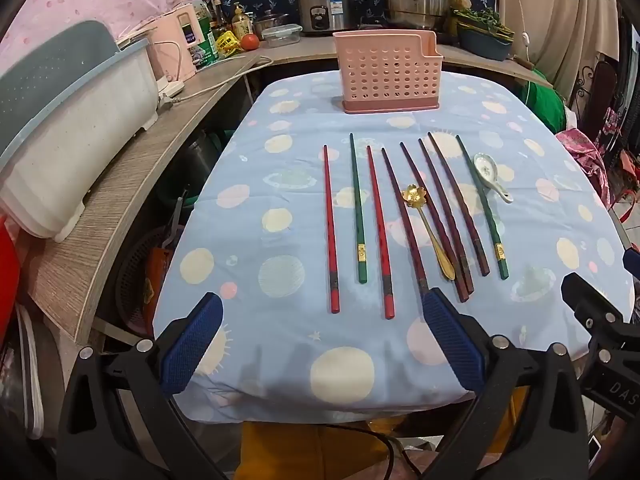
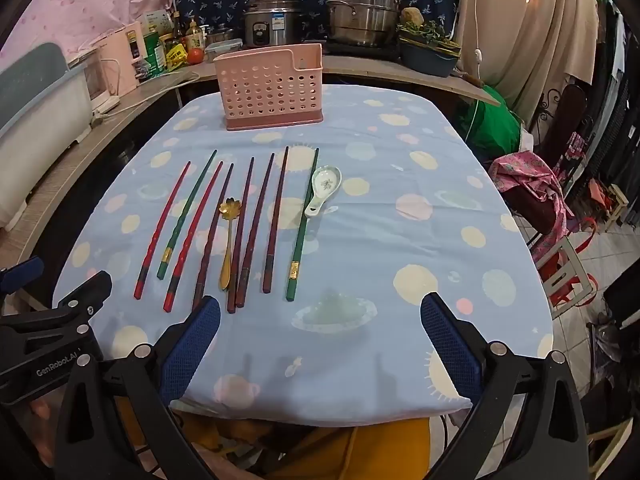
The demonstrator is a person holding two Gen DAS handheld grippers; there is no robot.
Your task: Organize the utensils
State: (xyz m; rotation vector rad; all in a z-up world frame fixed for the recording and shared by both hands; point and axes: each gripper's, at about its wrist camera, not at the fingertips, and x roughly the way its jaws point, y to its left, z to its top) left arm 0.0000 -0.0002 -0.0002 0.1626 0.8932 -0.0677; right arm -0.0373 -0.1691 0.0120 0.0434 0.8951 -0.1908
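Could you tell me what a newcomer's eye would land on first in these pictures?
Probably the row of chopsticks in red, green and dark brown, laid side by side mid-table on the blue cloth, with a gold spoon among them and a white spoon at the right end. Behind them stands an empty pink holder.

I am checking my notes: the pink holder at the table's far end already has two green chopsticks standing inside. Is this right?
Not quite. The pink holder shows no chopsticks inside; both green chopsticks lie flat on the tablecloth, as the left wrist view shows.
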